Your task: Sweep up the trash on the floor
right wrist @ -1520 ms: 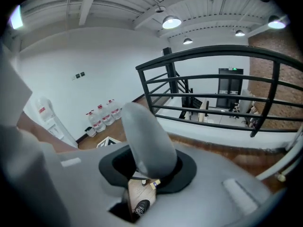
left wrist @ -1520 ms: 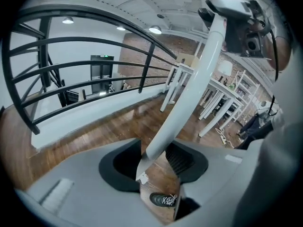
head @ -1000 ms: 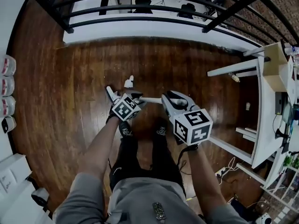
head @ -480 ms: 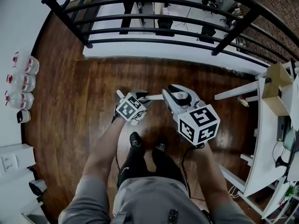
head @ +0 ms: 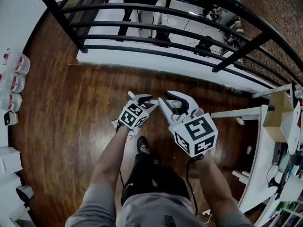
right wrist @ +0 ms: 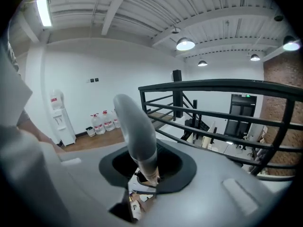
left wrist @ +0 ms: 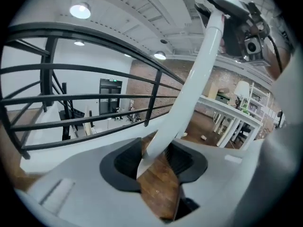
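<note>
Along the left edge of the wooden floor, water bottles stand in a row. Near the floor's middle, in front of the person's shoes, the left gripper pinches a white handle, which runs slanting up between its dark pads. A white bit lies on the boards just beside that gripper; I cannot tell whether it is trash. To the right, the right gripper is pressed onto the grey grip at the handle's top end. Further right, a small pale piece lies on the floor close to the legs of the white table at the right edge. A black railing borders the far edge.
</note>
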Demonstrator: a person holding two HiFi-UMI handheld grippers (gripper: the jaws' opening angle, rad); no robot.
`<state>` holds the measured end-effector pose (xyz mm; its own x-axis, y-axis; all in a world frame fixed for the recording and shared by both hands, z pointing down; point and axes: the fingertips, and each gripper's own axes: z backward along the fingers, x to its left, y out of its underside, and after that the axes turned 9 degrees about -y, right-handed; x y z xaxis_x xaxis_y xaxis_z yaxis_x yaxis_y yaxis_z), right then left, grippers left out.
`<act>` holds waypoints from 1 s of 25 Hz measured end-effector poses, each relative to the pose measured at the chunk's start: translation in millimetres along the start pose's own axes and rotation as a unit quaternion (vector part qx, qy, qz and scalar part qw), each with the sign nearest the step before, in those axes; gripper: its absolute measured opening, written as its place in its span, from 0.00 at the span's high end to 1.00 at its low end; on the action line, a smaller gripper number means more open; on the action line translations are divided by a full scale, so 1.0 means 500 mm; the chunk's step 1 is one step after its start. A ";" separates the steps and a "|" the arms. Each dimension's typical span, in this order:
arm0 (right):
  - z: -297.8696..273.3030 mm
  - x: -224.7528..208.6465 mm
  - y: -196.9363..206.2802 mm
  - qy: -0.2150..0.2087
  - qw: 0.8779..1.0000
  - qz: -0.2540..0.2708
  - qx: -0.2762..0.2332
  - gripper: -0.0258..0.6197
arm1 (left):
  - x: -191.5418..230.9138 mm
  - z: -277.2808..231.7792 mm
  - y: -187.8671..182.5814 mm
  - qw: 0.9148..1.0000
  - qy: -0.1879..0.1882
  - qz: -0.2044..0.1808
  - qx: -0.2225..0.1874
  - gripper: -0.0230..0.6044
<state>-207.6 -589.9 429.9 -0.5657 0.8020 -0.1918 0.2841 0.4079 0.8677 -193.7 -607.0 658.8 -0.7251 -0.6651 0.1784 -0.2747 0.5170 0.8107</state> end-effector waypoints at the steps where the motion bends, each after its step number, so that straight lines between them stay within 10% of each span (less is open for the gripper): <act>1: -0.022 -0.003 0.005 -0.005 1.000 0.003 0.007 0.84 | 0.013 -0.011 0.010 1.000 -0.003 0.013 -0.006 0.72; 25: -0.060 0.148 0.087 -0.143 0.989 0.002 0.028 0.84 | 0.007 0.131 0.182 0.992 -0.088 0.071 0.053 0.72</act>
<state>-260.3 -525.9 467.0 -0.3240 0.8913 -0.3171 0.3324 0.4210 0.8439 -262.5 -526.8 696.8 -0.8579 -0.4819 0.1782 -0.2206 0.6587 0.7193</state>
